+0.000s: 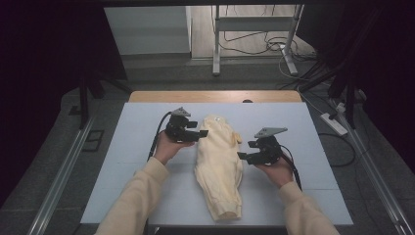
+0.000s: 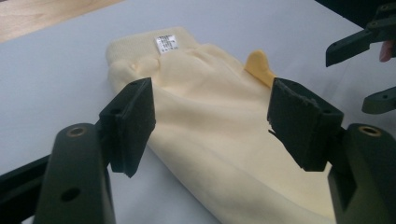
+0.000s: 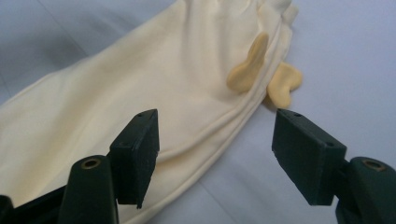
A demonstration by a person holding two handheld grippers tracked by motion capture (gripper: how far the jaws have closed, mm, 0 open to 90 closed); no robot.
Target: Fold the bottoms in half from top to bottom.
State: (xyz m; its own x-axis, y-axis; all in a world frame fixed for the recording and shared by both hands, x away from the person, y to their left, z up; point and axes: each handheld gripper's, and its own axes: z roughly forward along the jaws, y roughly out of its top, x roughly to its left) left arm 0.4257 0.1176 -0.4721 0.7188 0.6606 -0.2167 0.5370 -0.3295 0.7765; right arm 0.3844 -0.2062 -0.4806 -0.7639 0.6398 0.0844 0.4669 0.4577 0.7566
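Already folded lengthwise, by the look of it: pale yellow garment [image 1: 219,166] lying as a long narrow bundle down the middle of the white table [image 1: 127,161], waistband end with its small white label [image 2: 166,43] at the far side, cuffed end near the person's edge. Two darker yellow tabs [image 3: 264,77] sticking out along the right-hand edge, one lying on the cloth, one partly off onto the table.

Left gripper [image 1: 200,132] hovering level at the upper left flank of the bundle, jaws spread, nothing between the pads [image 2: 133,123], cloth lying beyond them. Right gripper [image 1: 243,156] level at the right flank about halfway down, jaws likewise spread and bare; pads [image 3: 140,149] straddling the edge of the cloth without pressing on it.

Judging from this: the first fold done, fabric fairly smooth with a few creases along the right edge. Left to do, probably, a crosswise fold to bring one end over the other, and maybe tucking those tabs in. No grip taken for that yet; both tools free and close in.
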